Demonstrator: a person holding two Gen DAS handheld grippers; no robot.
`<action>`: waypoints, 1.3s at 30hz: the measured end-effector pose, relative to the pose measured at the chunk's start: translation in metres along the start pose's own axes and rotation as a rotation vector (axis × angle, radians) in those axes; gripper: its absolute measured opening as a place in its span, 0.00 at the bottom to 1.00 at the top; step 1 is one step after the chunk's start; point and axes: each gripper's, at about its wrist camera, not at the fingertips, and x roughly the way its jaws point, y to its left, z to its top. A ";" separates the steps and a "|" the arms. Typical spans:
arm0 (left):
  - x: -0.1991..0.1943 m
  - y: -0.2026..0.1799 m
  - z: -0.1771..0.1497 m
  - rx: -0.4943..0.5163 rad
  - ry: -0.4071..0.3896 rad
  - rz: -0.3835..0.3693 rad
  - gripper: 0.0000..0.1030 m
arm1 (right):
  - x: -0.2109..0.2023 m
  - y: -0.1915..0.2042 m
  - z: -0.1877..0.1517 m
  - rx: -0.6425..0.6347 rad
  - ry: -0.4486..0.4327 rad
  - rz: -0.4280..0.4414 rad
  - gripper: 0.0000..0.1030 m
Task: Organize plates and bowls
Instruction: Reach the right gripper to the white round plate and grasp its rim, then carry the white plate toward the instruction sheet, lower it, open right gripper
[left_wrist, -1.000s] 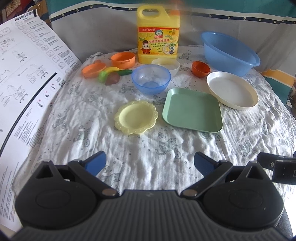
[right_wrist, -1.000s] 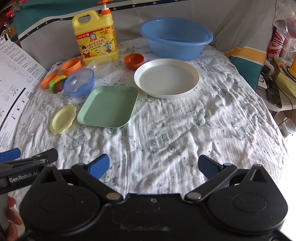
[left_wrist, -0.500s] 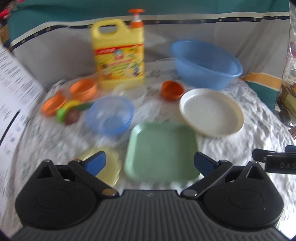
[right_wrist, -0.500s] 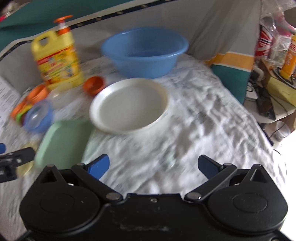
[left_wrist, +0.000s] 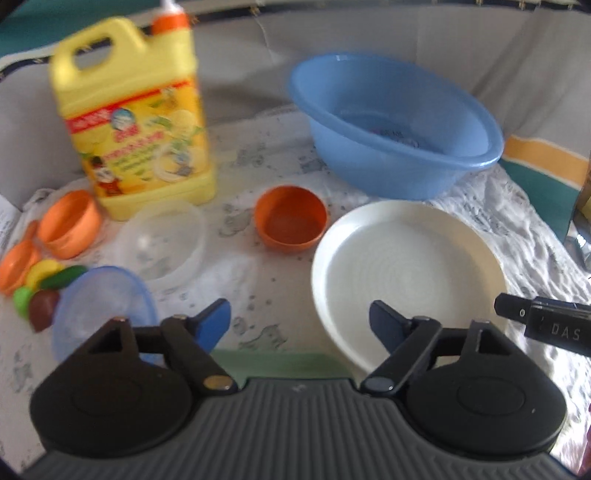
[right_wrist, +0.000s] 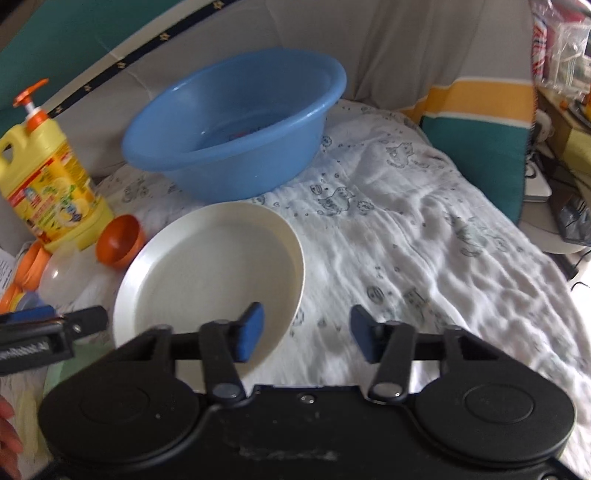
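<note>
A round white plate lies on the patterned cloth, in front of a big blue basin; both also show in the right wrist view, the plate and the basin. My left gripper is open and empty, over the far edge of a green square plate, with the white plate's left rim by its right finger. My right gripper is open and empty, its left finger over the white plate's near-right rim. A small orange bowl, a clear bowl and a blue bowl sit to the left.
A yellow detergent jug stands at the back left. An orange bowl, an orange dish and toy food pieces lie at the far left. The cloth drops off at the right, with clutter beyond it.
Both grippers have moved forward and closer to the white plate. The right gripper's fingers stand nearer together than before. The yellow flower plate has gone out of view.
</note>
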 end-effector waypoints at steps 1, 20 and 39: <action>0.007 -0.001 0.002 0.000 0.014 -0.007 0.69 | 0.006 -0.001 0.002 0.002 0.002 0.004 0.41; 0.045 -0.030 0.011 0.071 0.061 -0.063 0.37 | 0.036 0.014 0.005 -0.103 -0.049 0.000 0.22; -0.060 -0.022 -0.018 0.024 -0.029 -0.085 0.32 | -0.069 0.022 -0.019 -0.121 -0.084 0.019 0.22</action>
